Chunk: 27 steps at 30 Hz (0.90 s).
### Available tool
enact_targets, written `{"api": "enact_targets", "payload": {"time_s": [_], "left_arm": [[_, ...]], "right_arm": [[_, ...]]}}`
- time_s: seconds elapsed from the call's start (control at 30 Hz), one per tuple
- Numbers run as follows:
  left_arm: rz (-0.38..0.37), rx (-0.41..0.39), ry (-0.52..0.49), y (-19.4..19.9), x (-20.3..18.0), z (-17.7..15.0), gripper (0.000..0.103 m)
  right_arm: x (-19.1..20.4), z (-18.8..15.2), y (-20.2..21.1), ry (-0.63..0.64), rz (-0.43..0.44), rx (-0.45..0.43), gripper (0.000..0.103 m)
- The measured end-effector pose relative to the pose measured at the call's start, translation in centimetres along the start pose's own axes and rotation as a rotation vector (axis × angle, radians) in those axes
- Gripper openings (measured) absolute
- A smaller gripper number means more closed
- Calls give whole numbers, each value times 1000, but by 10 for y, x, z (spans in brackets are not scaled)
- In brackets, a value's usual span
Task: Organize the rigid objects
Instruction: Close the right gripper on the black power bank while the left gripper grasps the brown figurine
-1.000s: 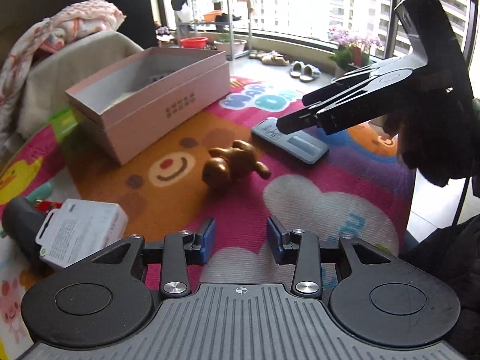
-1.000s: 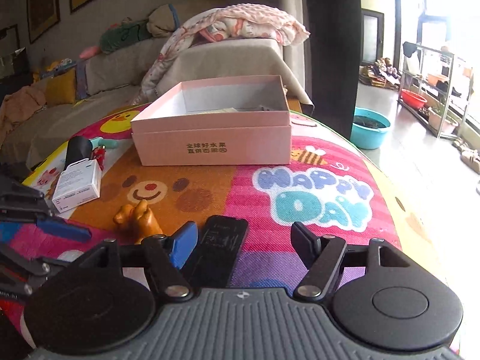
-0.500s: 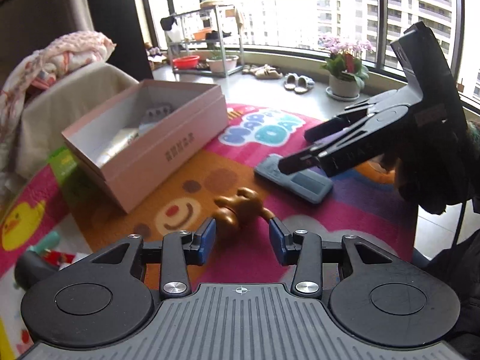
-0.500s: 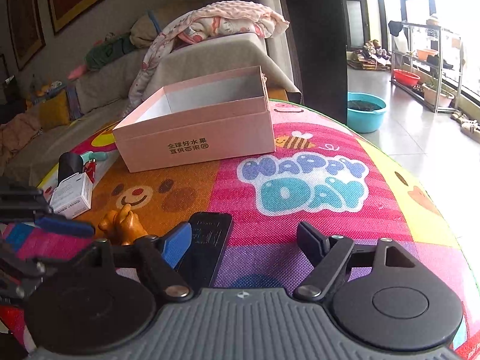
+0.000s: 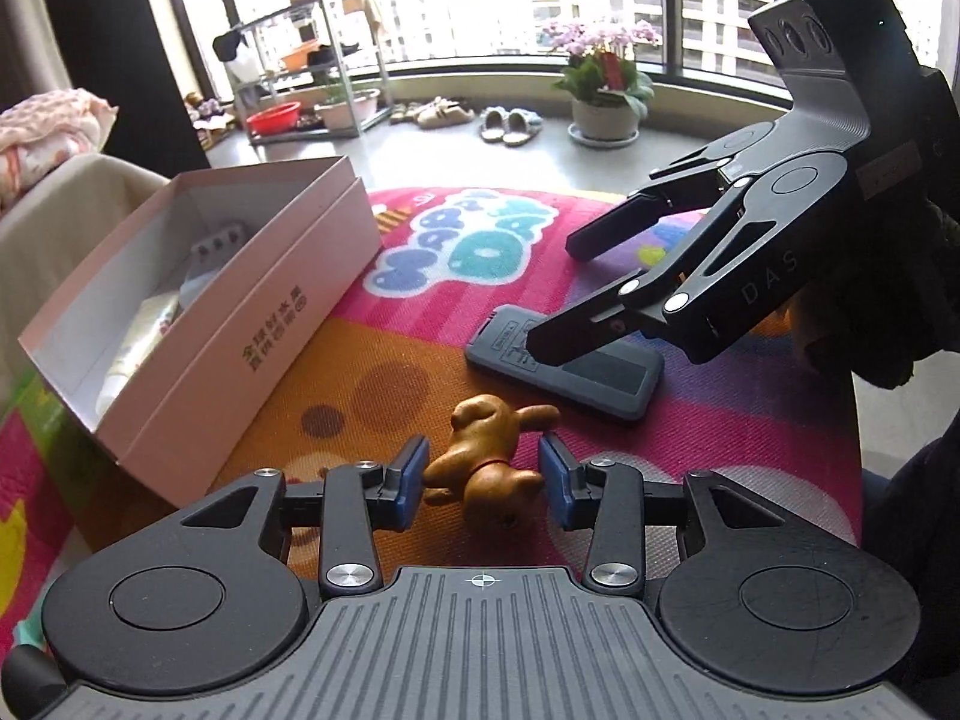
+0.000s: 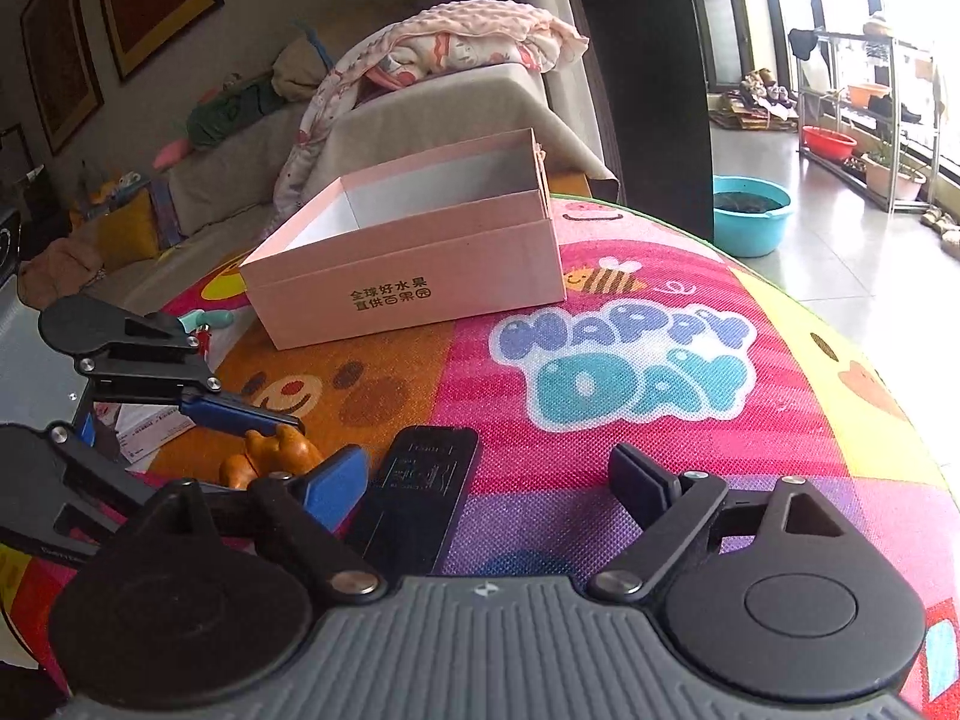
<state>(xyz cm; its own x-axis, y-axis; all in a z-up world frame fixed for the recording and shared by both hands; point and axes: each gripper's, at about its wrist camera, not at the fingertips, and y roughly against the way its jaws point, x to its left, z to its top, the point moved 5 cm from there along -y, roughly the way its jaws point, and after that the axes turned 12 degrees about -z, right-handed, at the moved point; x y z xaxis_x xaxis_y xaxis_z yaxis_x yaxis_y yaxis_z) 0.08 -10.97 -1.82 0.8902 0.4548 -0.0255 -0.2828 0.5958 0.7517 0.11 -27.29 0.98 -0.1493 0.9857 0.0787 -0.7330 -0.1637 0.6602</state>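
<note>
A brown wooden dog figure (image 5: 486,450) lies on the colourful mat between the blue pads of my left gripper (image 5: 483,477); the jaws are open around it, with small gaps on both sides. It also shows in the right wrist view (image 6: 270,456). A dark remote (image 5: 564,363) lies just beyond the dog, also in the right wrist view (image 6: 420,495). My right gripper (image 6: 486,480) is open and empty, hovering over the remote. The open pink box (image 5: 240,324), also in the right wrist view (image 6: 420,276), holds a few items.
A white packet (image 6: 147,426) lies on the mat behind the left gripper. A sofa with a blanket (image 6: 456,54) stands beyond the box. The mat's edge drops off to the floor (image 6: 840,276) on the right.
My left gripper has moved forward and down until its open jaws straddle the dog figure. The right gripper has dropped slightly toward the remote.
</note>
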Motion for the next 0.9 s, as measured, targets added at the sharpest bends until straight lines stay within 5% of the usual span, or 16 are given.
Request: {"api": "enact_targets", "payload": {"time_s": [0.27, 0.43, 0.6, 0.8, 0.9], "left_arm": [[-43, -189, 269, 8, 10, -22, 44], [23, -220, 379, 23, -1, -33, 43], [182, -196, 451, 46, -2, -55, 43], [200, -236, 563, 60, 4, -68, 43], [240, -224, 561, 58, 1, -64, 44]], "right_arm": [[0, 2, -3, -9, 76, 44, 103], [7, 0, -3, 66, 59, 57, 103], [34, -11, 0, 205, -38, 33, 103], [58, -6, -6, 249, -90, 43, 87], [71, -6, -2, 280, -70, 38, 59]]}}
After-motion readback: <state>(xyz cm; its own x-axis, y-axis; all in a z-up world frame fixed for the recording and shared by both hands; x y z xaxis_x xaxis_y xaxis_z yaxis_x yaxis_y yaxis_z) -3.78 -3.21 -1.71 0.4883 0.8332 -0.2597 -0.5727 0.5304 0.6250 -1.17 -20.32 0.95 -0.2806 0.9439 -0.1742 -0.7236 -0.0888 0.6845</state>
